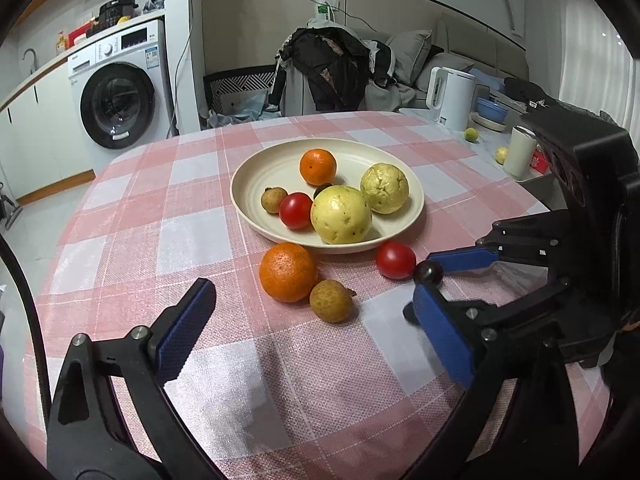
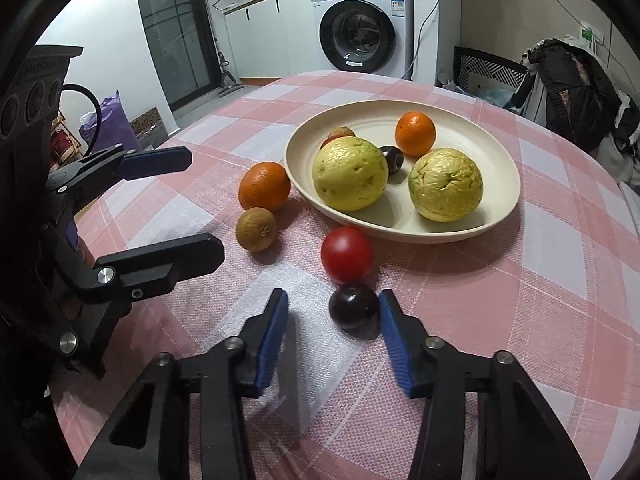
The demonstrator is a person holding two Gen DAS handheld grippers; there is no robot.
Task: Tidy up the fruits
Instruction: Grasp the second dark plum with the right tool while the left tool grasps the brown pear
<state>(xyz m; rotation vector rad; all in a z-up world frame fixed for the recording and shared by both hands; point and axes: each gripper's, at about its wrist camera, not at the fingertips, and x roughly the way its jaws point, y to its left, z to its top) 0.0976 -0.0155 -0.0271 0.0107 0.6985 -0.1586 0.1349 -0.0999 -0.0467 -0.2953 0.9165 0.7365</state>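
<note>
1. Resting on the pink-and-white checked cloth of the desk, a cream plate holds two large yellow-green guavas, an orange, a red tomato, a small brown longan and a dark round fruit tucked between the guavas.
2. Four fruits lie on the cloth just outside the plate's near rim: a second orange, a second longan touching it, a second tomato, and a dark plum right against that tomato.
3. The right gripper sits low over the cloth with its blue-padded fingers spread wide. The plum lies between them, up against the right-hand pad, while the other pad stands clear of it, so nothing is gripped.
4. The left gripper hangs off to the side near the loose orange and longan, its fingers wide apart and holding nothing.
5. From the left wrist view, the right gripper's two blue pads bracket the plum beside the loose tomato.
6. A washing machine stands behind the desk, and a white kettle sits at its far side.
</note>
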